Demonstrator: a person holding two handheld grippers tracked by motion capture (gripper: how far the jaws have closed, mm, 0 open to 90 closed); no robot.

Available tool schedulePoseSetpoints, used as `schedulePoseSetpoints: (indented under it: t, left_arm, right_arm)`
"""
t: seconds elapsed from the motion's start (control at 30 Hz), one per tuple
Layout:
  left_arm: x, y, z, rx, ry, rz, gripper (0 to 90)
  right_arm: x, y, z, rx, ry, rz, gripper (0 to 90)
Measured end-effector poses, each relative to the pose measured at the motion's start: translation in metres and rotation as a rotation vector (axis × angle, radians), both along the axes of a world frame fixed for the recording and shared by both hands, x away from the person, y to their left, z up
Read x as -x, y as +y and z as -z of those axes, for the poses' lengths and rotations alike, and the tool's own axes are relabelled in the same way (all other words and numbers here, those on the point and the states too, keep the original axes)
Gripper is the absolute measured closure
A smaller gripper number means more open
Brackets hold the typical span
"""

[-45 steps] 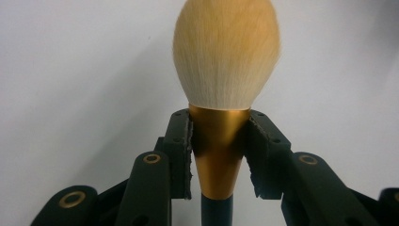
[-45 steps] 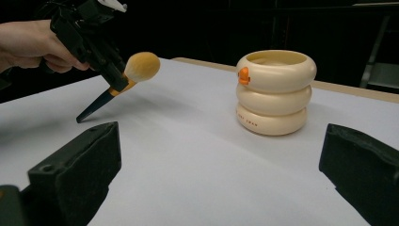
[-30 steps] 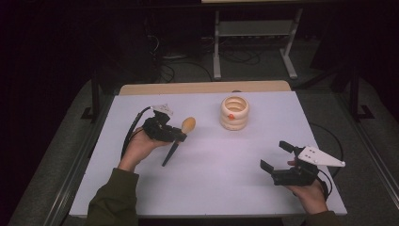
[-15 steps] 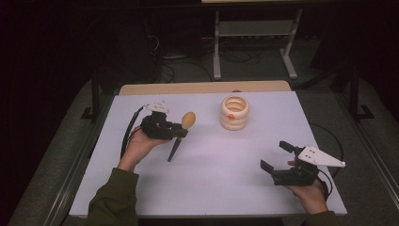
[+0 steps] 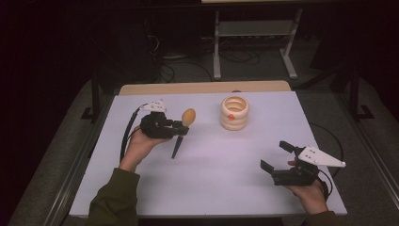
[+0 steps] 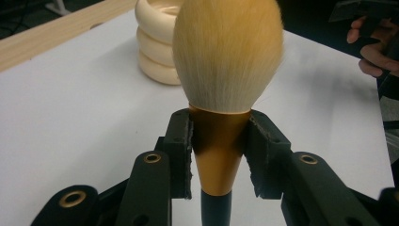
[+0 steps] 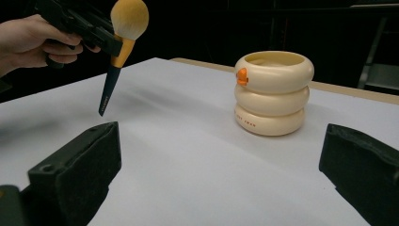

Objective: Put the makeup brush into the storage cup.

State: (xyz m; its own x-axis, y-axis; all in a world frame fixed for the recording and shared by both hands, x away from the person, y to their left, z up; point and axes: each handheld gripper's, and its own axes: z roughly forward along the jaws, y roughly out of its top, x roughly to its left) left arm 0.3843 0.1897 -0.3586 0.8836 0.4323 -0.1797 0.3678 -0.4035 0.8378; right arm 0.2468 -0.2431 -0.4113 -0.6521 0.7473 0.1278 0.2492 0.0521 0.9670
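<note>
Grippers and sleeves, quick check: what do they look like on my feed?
Both grippers, left and right, are black, with thick padded fingers and brass-ringed pivots. Each carries a pale three-cornered plate and trails a black cable. Olive-green sleeves cover the forearms.

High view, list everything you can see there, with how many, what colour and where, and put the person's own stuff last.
Table: one, white top with a wooden strip along the far edge, centre.
Holder: one, cream, three stacked rings with an orange spot, standing on the table's far middle.
Brush: one, tan bristles up, gold ferrule, dark handle down, held clear above the table's left part.
Rack: one, grey metal, on the floor beyond the table.
Cables: several, dark, on the floor behind.
Left gripper: one, black, shut on the brush's ferrule, left of the holder.
Right gripper: one, black with a grey plate, open, near right of the table.
</note>
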Motion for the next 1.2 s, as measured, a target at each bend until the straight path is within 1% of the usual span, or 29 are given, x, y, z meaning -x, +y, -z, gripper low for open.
schedulePoseSetpoints:
  t: [0.1, 0.13, 0.17, 0.2, 0.23, 0.27, 0.3, 0.37, 0.43, 0.5, 0.57, 0.63, 0.67, 0.97, 1.0, 1.2]
  left_arm:
    - [0.001, -0.001, -0.001, 0.009, -0.011, -0.005, 64.3]
    - [0.001, -0.001, -0.001, 0.023, -0.022, -0.002, 64.3]
    - [0.001, -0.001, -0.001, 0.023, -0.022, -0.002, 64.3]
    - [0.003, -0.001, -0.002, 0.039, -0.022, -0.012, 64.3]
    - [0.003, -0.001, -0.003, 0.042, -0.034, -0.012, 64.3]
    - [0.003, -0.001, -0.003, 0.042, -0.034, -0.012, 64.3]
    - [0.004, -0.001, -0.003, 0.065, -0.041, -0.017, 64.3]
    - [0.004, -0.001, -0.004, 0.069, -0.047, -0.014, 64.3]
    - [0.005, -0.002, -0.006, 0.092, -0.064, -0.024, 64.3]
    - [0.006, -0.003, -0.007, 0.107, -0.066, -0.03, 64.3]
    - [0.007, -0.004, -0.008, 0.114, -0.086, -0.029, 64.3]
    - [0.007, -0.004, -0.009, 0.121, -0.087, -0.032, 64.3]
    - [0.008, -0.006, -0.01, 0.137, -0.09, -0.036, 64.3]
    - [0.007, -0.009, -0.012, 0.145, -0.122, -0.041, 64.3]
    - [0.006, -0.01, -0.013, 0.151, -0.133, -0.046, 64.3]
    - [0.003, -0.012, -0.016, 0.163, -0.143, -0.056, 64.3]
  right_arm:
    - [0.0, 0.0, 0.0, 0.0, -0.001, 0.0, 0.0]
    - [0.0, 0.0, 0.0, 0.0, 0.0, 0.0, 0.0]
    - [0.0, 0.0, 0.0, 0.0, 0.0, 0.0, 0.0]
    - [0.0, 0.0, 0.0, 0.0, -0.002, 0.0, 0.0]
    - [0.0, 0.0, 0.0, 0.001, -0.002, 0.0, 0.0]
    - [0.0, 0.0, 0.0, 0.001, -0.002, 0.0, 0.0]
    - [0.0, 0.0, 0.0, 0.001, -0.001, -0.001, 0.0]
    - [0.0, 0.0, 0.0, 0.002, -0.002, -0.001, 0.0]
    - [0.0, 0.0, 0.0, 0.0, -0.002, 0.0, 0.0]
    - [0.0, 0.0, 0.0, 0.001, -0.003, 0.001, 0.0]
    - [-0.001, 0.0, -0.001, 0.0, -0.002, 0.002, 0.0]
    - [-0.001, 0.0, -0.001, 0.0, -0.003, 0.002, 0.0]
    - [-0.001, -0.001, -0.001, 0.002, -0.008, 0.002, 0.0]
    - [-0.001, 0.0, -0.001, 0.001, -0.006, 0.003, 0.0]
    - [-0.001, 0.0, -0.001, 0.001, -0.006, 0.002, 0.0]
    - [-0.001, 0.0, -0.001, -0.003, -0.004, 0.005, 0.0]
